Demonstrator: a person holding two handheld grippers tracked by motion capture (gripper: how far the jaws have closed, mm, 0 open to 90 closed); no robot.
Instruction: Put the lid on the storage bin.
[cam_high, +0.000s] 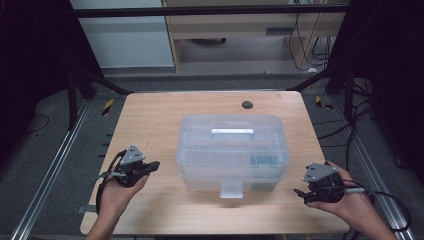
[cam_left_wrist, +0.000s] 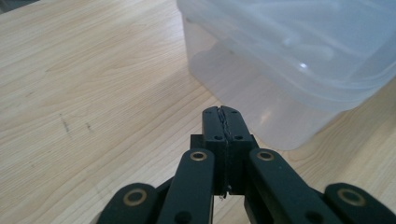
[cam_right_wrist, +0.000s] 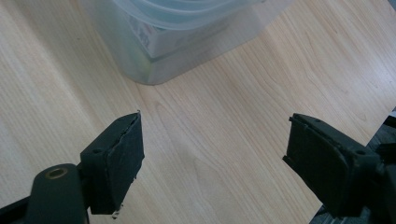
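Observation:
A clear plastic storage box (cam_high: 232, 150) with a handle in its lid and a front latch (cam_high: 231, 189) stands in the middle of the wooden table (cam_high: 150, 120). Something green-blue shows through its right front corner (cam_right_wrist: 140, 46). My left gripper (cam_high: 154, 165) is held to the left of the box, pointing at it, jaws shut with nothing between them. In the left gripper view the shut gripper (cam_left_wrist: 221, 112) sits a short way from the box (cam_left_wrist: 299, 56). My right gripper (cam_high: 299, 193) hovers right of the box near the table's front, jaws open and empty (cam_right_wrist: 212, 140).
A dark round grommet (cam_high: 247, 105) is set in the table near its far edge. Black frame struts and cables flank the table on both sides. Bare wood lies left and right of the box.

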